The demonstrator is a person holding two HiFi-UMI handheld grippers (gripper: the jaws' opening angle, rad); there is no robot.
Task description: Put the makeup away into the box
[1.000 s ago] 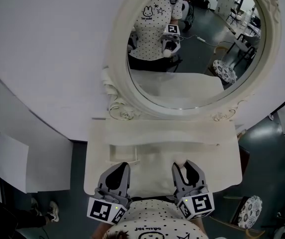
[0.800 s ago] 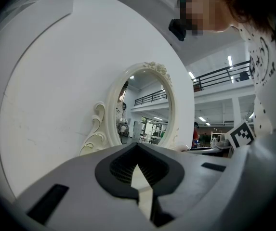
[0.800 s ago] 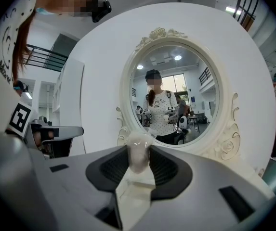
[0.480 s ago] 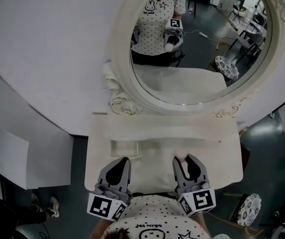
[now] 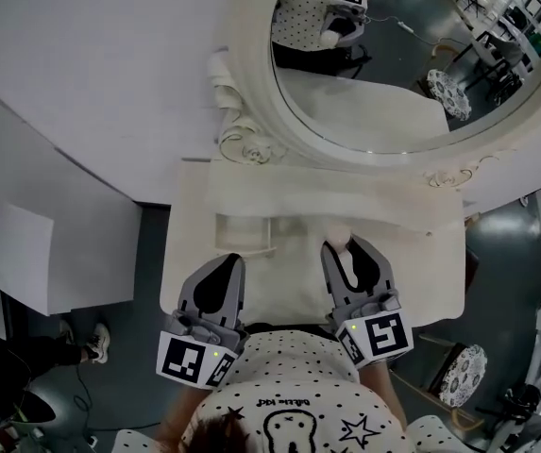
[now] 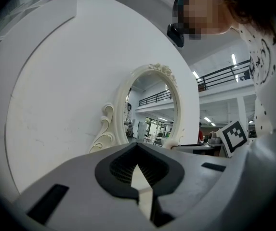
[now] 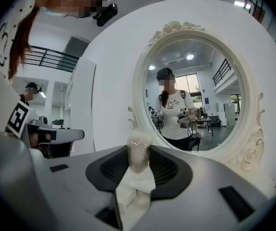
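My right gripper (image 5: 344, 249) is shut on a small pale makeup item with a rounded top (image 5: 336, 242), held over the cream dressing table (image 5: 421, 262). In the right gripper view the item (image 7: 138, 150) stands upright between the dark pads (image 7: 169, 170). A shallow cream box (image 5: 244, 232) lies on the table to the left of it, just ahead of my left gripper (image 5: 228, 264). The left gripper (image 6: 138, 166) has its jaws together with nothing in them.
A large oval mirror (image 5: 393, 83) in an ornate cream frame stands at the back of the table against a white wall panel (image 5: 91, 74). A patterned stool (image 5: 465, 376) stands on the floor at the right. The person's dotted shirt (image 5: 298, 385) fills the near edge.
The right gripper has edged further out over the table with the item still in it. The left gripper has hardly moved. The head view has tilted, so the mirror sits higher in the picture.
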